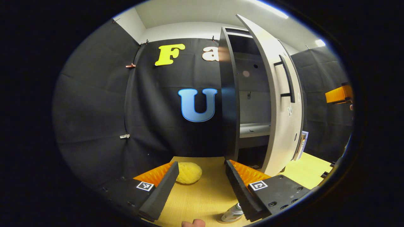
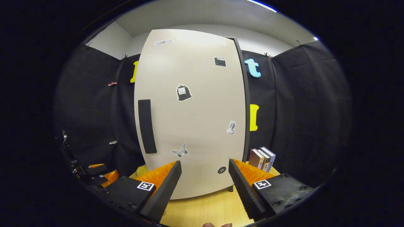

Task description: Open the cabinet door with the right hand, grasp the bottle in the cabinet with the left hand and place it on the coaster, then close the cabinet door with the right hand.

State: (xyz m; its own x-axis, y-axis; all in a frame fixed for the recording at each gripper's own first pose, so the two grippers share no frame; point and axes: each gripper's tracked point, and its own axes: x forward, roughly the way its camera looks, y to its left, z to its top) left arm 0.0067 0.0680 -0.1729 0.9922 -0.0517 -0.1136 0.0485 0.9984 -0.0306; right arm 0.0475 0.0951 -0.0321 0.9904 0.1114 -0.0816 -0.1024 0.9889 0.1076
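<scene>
**Two Grippers With Checker Squares**

The left gripper (image 1: 202,171) is showing two long wedge fingers (image 1: 164,189) with bumpy ridged inner sides; each black base is wearing a small white square with a black pattern; round screws are dotting the bases; the right gripper (image 2: 205,171) is looking the same.

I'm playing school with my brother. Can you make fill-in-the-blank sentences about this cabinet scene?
1. In the left gripper view the cabinet door stands ____.
2. The sticker lowest on the door, just above the right gripper, is shaped like a ____.
3. The yellow lump rests on the wooden ____.
4. The left gripper has its jaws ____.

Missing words: open; butterfly; table; open
</scene>
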